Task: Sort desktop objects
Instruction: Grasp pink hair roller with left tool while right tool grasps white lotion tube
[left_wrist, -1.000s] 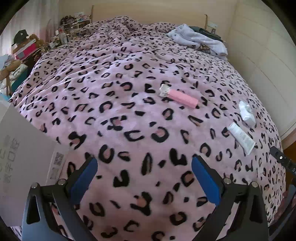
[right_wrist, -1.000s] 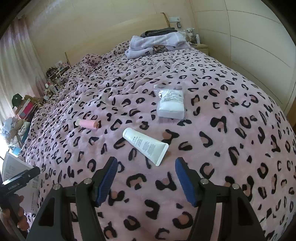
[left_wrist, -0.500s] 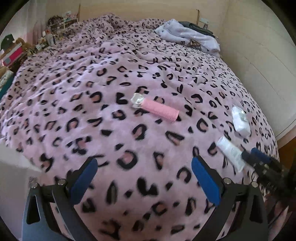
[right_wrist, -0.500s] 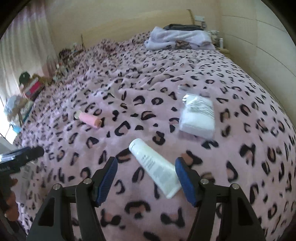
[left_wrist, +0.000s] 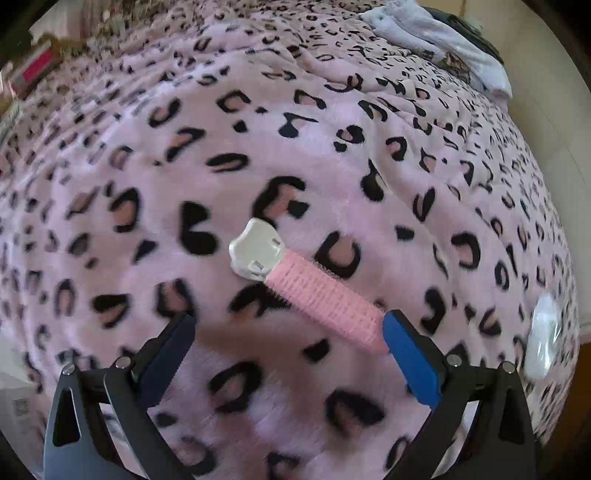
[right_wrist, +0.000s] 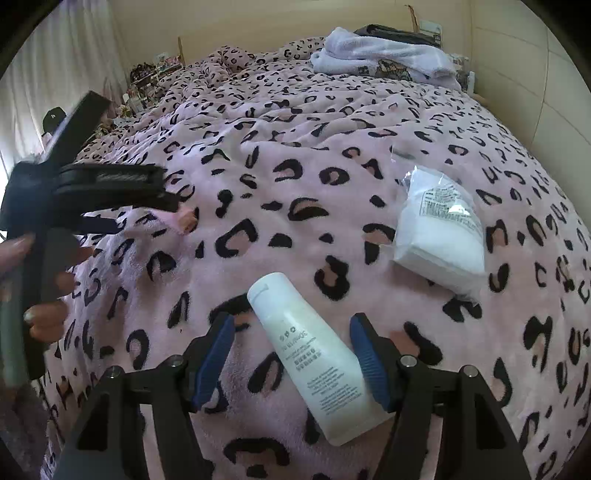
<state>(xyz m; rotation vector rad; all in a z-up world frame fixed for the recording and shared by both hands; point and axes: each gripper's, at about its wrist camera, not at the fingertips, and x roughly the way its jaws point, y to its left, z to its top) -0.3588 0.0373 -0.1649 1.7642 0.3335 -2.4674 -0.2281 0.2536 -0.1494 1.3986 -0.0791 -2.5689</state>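
Observation:
A pink hair roller with a white clip end (left_wrist: 314, 291) lies on the leopard-print blanket (left_wrist: 258, 147). My left gripper (left_wrist: 291, 345) is open just before it, the roller's near end touching the right finger (left_wrist: 410, 354). A white tube (right_wrist: 314, 350) lies between the open fingers of my right gripper (right_wrist: 291, 350). A white packet in clear wrap (right_wrist: 439, 229) lies to the right beyond it, and shows at the right edge in the left wrist view (left_wrist: 543, 336). The left gripper (right_wrist: 81, 184), held by a hand, shows at the left in the right wrist view, over the roller's end (right_wrist: 186, 219).
Folded pale clothes (right_wrist: 384, 55) lie at the bed's head. Cluttered shelves (right_wrist: 147, 74) stand along the left side. A cream panelled wall (right_wrist: 535, 74) runs along the right.
My left gripper has moved forward and down to the pink roller. My right gripper has moved forward so that the white tube now lies between its fingers.

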